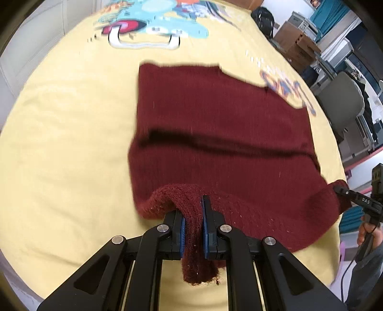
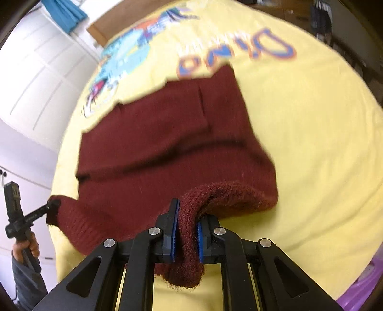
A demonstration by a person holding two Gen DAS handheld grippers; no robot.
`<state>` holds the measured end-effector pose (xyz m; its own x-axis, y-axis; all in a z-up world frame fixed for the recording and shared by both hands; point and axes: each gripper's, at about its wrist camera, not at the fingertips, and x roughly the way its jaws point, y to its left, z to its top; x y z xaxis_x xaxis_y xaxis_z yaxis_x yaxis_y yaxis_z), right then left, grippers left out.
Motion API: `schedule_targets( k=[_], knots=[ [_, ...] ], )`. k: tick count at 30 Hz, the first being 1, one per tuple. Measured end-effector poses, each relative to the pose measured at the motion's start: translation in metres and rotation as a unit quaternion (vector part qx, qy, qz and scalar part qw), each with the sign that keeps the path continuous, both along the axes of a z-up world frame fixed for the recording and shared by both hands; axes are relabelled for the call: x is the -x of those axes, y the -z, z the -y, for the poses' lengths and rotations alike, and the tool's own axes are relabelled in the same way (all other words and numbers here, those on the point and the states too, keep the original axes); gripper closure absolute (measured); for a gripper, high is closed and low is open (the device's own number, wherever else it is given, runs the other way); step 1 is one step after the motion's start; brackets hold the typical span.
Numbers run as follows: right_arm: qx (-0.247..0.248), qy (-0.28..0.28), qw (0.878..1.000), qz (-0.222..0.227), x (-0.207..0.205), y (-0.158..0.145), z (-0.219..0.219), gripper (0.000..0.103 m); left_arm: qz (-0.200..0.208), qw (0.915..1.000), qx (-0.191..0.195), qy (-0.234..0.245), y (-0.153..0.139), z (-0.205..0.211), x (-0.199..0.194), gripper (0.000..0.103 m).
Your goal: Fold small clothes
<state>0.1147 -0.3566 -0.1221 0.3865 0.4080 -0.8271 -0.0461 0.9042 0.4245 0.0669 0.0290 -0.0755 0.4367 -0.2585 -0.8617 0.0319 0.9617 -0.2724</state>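
Left wrist view showed both grippers' jaws pinching the dark-red knitted garment's (image 1: 215, 124) near hem, lifted for folding over the yellow printed sheet (image 1: 59, 143).

White panelled wall (image 2: 40, 71), teal curtain (image 2: 64, 14), brown cardboard boxes (image 1: 296, 45), grey chair (image 1: 342, 100) beyond.
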Motion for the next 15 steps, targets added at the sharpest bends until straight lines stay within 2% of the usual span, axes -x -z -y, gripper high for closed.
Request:
schedule_targets(
  k=[8,11,15],
  knots=[
    [-0.005,0.028,0.998,0.061,-0.078,-0.044,-0.011,0.091,0.057,0.9977,0.002,-0.037,-0.036,-0.025,-0.059,0.094],
    [-0.004,0.033,0.997,0.065,-0.105,-0.049,-0.01,0.091,0.061,0.9972,0.004,-0.044,-0.044,-0.034,-0.087,0.094],
    [0.021,0.03,0.998,0.054,-0.145,-0.043,-0.019,0.092,0.055,0.9974,-0.005,-0.046,-0.044,-0.046,-0.118,0.094]
  ],
)
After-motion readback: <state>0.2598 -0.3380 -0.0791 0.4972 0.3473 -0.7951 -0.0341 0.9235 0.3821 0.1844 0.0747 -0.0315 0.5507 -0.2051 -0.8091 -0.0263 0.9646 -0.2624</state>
